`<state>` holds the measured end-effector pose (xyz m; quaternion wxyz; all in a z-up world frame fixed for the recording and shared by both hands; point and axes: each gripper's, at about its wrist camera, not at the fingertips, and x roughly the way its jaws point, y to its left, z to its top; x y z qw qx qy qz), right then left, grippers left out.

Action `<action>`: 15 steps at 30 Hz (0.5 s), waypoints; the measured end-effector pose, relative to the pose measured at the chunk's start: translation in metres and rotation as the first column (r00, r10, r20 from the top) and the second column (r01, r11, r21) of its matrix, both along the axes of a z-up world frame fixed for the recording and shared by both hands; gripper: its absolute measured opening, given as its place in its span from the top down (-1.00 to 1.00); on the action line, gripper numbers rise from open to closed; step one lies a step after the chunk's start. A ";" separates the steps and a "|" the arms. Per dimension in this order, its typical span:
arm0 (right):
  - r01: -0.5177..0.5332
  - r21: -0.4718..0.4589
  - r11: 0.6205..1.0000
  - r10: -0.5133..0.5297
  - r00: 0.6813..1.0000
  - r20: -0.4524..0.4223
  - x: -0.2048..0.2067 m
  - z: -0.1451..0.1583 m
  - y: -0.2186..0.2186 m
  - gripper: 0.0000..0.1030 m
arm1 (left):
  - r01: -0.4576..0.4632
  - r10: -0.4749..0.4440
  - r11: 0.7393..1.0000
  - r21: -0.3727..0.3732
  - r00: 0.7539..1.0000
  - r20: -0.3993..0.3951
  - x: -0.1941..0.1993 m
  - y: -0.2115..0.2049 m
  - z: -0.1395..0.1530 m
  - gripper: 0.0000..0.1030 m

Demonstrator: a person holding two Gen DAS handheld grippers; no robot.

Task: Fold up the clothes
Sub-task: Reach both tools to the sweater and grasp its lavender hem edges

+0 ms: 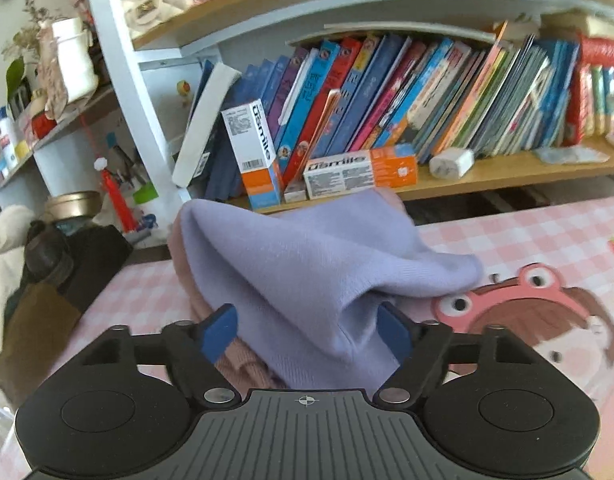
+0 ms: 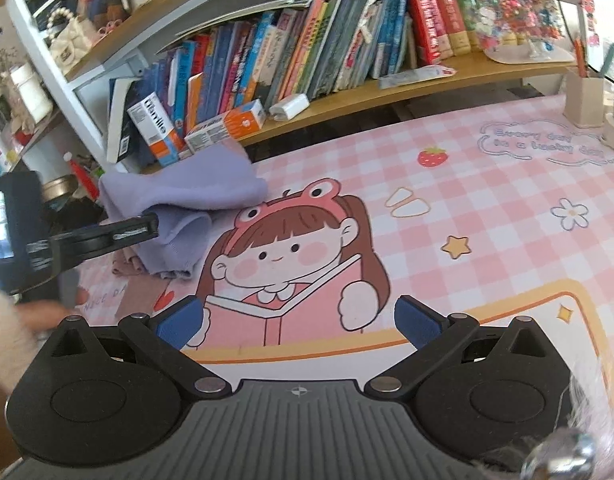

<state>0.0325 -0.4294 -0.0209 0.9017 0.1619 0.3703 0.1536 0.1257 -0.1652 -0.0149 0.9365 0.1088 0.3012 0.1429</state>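
Left claw (image 1: 307,332) has lilac garment (image 1: 315,268) bunched between its blue pads (image 1: 221,330); fingers look fairly spread, so whether it actually pinches the cloth cannot be told. Garment is lifted off the worktop (image 1: 527,236) at the claw end, draped in a peaked hump, with one tip trailing right toward the frog-hat cartoon girl (image 1: 547,312). A pink garment (image 1: 235,360) lies under it, on the worktop. In the right wrist view the lilac garment (image 2: 179,196) sits at the far left of the worktop (image 2: 487,208), near the bookshelf (image 2: 347,104), long axis roughly left-right, hem end drooping toward the camera. The left claw (image 2: 147,228) enters from the left into the cloth. Right claw (image 2: 299,320) is open, holding nothing, hovering over the cartoon girl print (image 2: 283,256), well apart from the clothes. Toothpaste boxes (image 2: 223,124) stand just behind the garment.
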 end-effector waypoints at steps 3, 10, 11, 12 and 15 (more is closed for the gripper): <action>0.014 0.018 1.000 -0.014 1.000 -0.015 0.000 0.000 -0.004 -1.00 | -0.037 0.037 0.999 0.028 0.999 -0.019 0.018 0.004 -0.010 -0.08; 0.012 0.129 0.992 -0.003 0.998 -0.067 0.003 0.003 -0.011 -0.99 | -0.019 0.018 1.000 0.015 0.999 0.041 0.007 0.024 0.005 0.81; 0.009 0.158 0.987 0.002 0.997 -0.072 0.004 0.003 -0.012 -0.99 | 0.006 -0.007 1.000 0.013 0.998 0.068 -0.002 0.023 0.014 0.82; 0.007 0.188 0.982 0.008 0.997 -0.078 0.006 0.004 -0.013 -0.99 | 0.031 -0.033 0.999 0.020 0.995 0.089 -0.010 0.021 0.023 0.82; 0.002 0.316 0.949 0.038 0.992 -0.121 0.013 0.001 -0.015 -0.99 | 0.107 -0.112 0.993 0.044 0.984 0.141 -0.042 0.010 0.047 0.82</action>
